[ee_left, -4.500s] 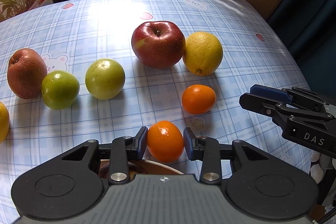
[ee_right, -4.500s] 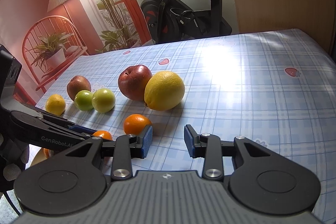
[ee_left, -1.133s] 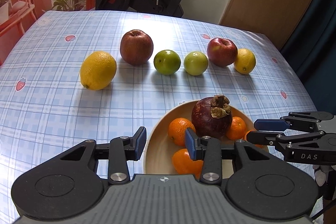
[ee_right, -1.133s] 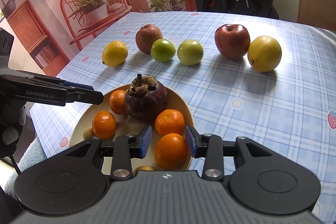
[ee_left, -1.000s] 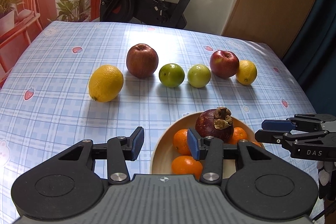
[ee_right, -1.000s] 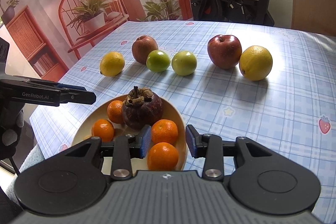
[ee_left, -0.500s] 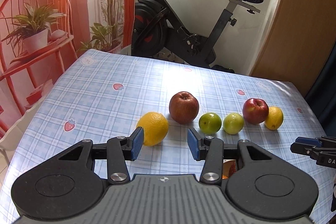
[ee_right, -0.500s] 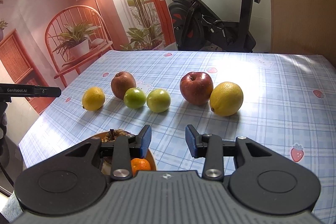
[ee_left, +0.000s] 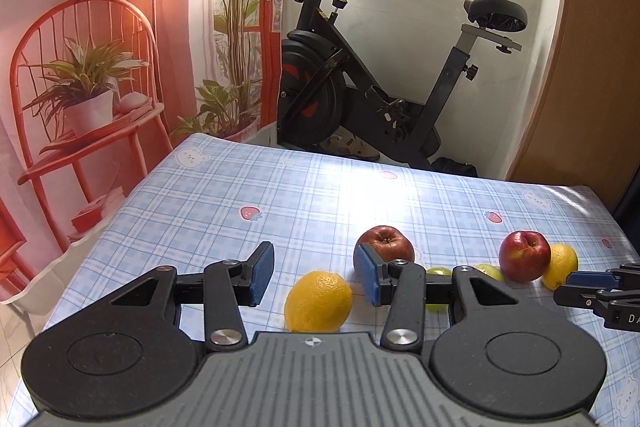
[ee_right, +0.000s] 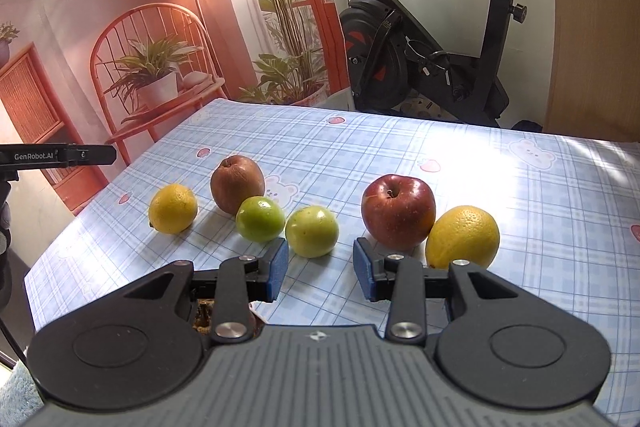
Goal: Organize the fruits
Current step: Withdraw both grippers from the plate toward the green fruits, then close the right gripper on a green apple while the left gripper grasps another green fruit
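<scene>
We count six fruits in a loose row on the blue-checked tabletop (ee_right: 460, 163), and in the right wrist view we read them from left to right. First lies a small lemon (ee_right: 173, 208), alone at the left end. Just beside it stands a dull brownish apple (ee_right: 237, 183), with the first green fruit (ee_right: 260, 218) in front of it and seemingly touching it. The second green fruit (ee_right: 311, 231) sits just beside the first. After a small gap comes a glossy red apple (ee_right: 398, 211), and a large lemon (ee_right: 462, 237) leans against its right side. That makes two lemons, two apples and two green fruits.

We hold two tools. The left tool (ee_left: 316, 277) has its blue pads spread with nothing gripped; the small lemon shows in the gap but lies farther off on the tabletop. Its side arm enters the right wrist view from the left edge. The right tool (ee_right: 320, 269) also has its pads apart and empty, raised above bare cloth in front of the second green fruit. Below its left finger a little of a dark, rough-topped fruit (ee_right: 202, 313) peeks out; we cannot tell what it rests in.

Behind the tabletop stands one exercise bike (ee_right: 432, 39), with a printed backdrop (ee_right: 140, 27) of a chair, a lamp and plants to its left.
</scene>
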`<state>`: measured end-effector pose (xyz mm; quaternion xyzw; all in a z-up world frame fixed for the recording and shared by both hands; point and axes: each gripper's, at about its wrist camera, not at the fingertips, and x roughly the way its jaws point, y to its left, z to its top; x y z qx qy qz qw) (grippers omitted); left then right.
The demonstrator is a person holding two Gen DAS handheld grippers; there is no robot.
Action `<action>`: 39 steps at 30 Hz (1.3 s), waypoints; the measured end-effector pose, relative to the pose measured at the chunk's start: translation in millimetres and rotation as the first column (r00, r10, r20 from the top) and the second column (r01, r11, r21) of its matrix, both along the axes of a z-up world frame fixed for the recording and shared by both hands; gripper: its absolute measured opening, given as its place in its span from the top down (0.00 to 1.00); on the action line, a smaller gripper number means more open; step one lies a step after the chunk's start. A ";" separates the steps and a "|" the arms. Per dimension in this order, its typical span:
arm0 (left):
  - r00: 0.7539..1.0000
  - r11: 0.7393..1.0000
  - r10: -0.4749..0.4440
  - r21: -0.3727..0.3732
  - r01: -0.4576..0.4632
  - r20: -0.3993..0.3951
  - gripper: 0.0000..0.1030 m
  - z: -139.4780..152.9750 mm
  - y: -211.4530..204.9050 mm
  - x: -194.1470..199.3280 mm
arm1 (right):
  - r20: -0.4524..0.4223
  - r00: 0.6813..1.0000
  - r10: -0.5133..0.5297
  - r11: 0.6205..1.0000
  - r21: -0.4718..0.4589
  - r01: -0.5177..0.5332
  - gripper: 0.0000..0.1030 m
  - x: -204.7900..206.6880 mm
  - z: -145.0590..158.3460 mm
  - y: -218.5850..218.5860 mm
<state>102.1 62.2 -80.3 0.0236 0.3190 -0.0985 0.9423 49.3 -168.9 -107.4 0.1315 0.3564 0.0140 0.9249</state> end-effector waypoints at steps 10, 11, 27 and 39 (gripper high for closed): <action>0.997 0.997 -0.082 0.003 0.082 -0.008 0.53 -14.5 -26.8 20.4 | -0.039 0.999 0.026 1.000 0.015 -0.025 0.60 43.2 -23.5 1.2; 0.996 0.996 -0.088 0.001 0.088 -0.010 0.53 -16.3 -27.7 21.5 | -0.044 0.999 0.031 0.999 0.016 -0.030 0.57 46.9 -26.1 2.1; 0.990 0.992 -0.127 -0.021 0.126 -0.066 0.53 -34.5 -26.6 33.9 | -0.097 0.994 0.042 0.999 0.034 -0.039 0.50 74.7 -49.4 5.9; 0.973 0.985 -0.171 -0.065 0.163 -0.155 0.54 -49.6 -36.6 39.0 | -0.093 0.994 0.053 0.997 0.066 -0.047 0.51 64.7 -52.1 4.5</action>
